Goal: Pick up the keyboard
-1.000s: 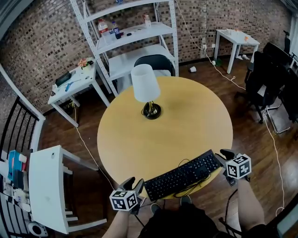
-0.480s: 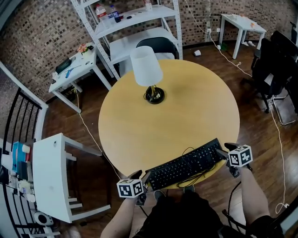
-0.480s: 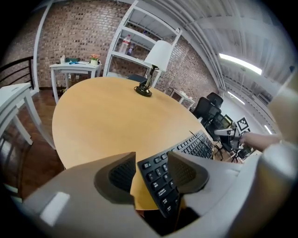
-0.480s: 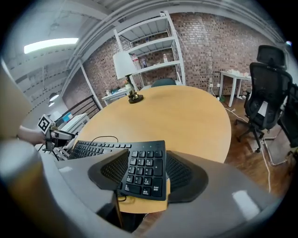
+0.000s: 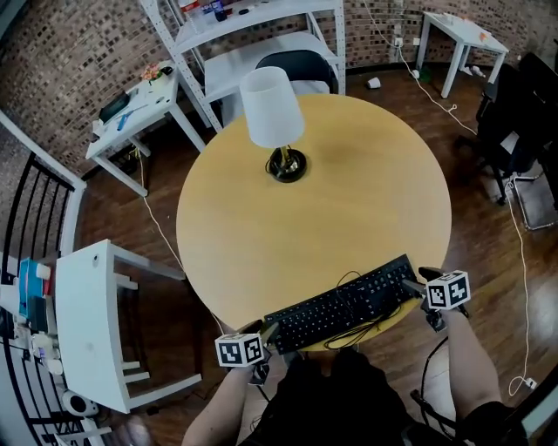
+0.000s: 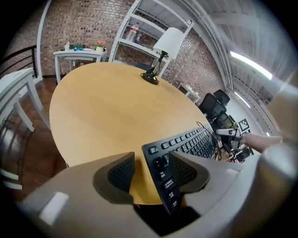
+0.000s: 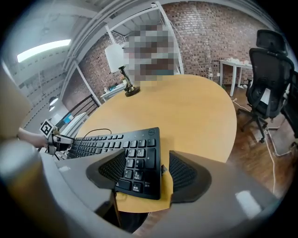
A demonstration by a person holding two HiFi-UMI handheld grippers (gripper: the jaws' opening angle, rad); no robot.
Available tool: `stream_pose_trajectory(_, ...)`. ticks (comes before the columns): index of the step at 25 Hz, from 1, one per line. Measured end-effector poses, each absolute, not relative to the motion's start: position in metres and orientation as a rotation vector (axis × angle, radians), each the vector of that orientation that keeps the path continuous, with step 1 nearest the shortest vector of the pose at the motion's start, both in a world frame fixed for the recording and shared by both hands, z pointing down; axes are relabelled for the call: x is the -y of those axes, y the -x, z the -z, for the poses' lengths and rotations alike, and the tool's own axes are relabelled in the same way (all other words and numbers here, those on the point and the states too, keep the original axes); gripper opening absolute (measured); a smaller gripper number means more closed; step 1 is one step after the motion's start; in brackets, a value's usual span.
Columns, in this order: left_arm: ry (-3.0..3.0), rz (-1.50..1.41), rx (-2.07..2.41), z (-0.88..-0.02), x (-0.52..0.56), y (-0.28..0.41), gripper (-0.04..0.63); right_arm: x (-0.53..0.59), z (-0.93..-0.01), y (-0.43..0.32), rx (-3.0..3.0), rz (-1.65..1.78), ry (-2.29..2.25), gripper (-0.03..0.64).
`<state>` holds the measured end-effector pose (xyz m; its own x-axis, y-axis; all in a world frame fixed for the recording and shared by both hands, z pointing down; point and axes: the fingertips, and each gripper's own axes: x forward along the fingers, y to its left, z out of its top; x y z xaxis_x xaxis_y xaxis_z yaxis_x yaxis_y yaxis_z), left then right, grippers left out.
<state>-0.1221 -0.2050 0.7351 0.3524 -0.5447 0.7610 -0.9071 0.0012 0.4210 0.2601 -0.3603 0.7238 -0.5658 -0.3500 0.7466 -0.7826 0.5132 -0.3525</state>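
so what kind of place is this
Likely an office or workshop-style room: bare brick walls, a black office chair, white shelving, and a round table with a keyboard on it.

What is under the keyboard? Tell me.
The round table, whose near edge both ends of the keyboard overhang. Its cable emerges alongside; anything beneath the middle is hidden.

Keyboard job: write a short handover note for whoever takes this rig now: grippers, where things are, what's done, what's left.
Left gripper: open, jaws have just been opening, left end of the keyboard between them.
Right gripper: open, jaws have just been opening, right end between them.
The keyboard lies at the near edge of the round table.
Done: both ends straddled.
Left: probably close both, lift level.
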Motion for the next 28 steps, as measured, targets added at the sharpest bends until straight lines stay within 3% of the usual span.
stream_pose_trajectory(17,-1.710,-0.456,1.201,-0.744,0.210,0.106,0.236,0.357,-0.749,-0.259,2.141,-0.989,-0.821,0.307)
stream_pose_trajectory(20,-1.723,-0.454,1.164,-0.746,0.210,0.102,0.204,0.357,-0.750,-0.258,2.155,-0.994,-0.809,0.305)
stream_pose_trajectory(24,-1.742,-0.466,1.134,-0.748,0.212,0.100,0.202,0.357,-0.747,-0.257,2.192,-1.059,-0.776,0.321)
stream_pose_trajectory(28,-1.753,-0.459,1.119,-0.747,0.213,0.098,0.196,0.356,-0.747,-0.254,2.196,-1.124,-0.742,0.296)
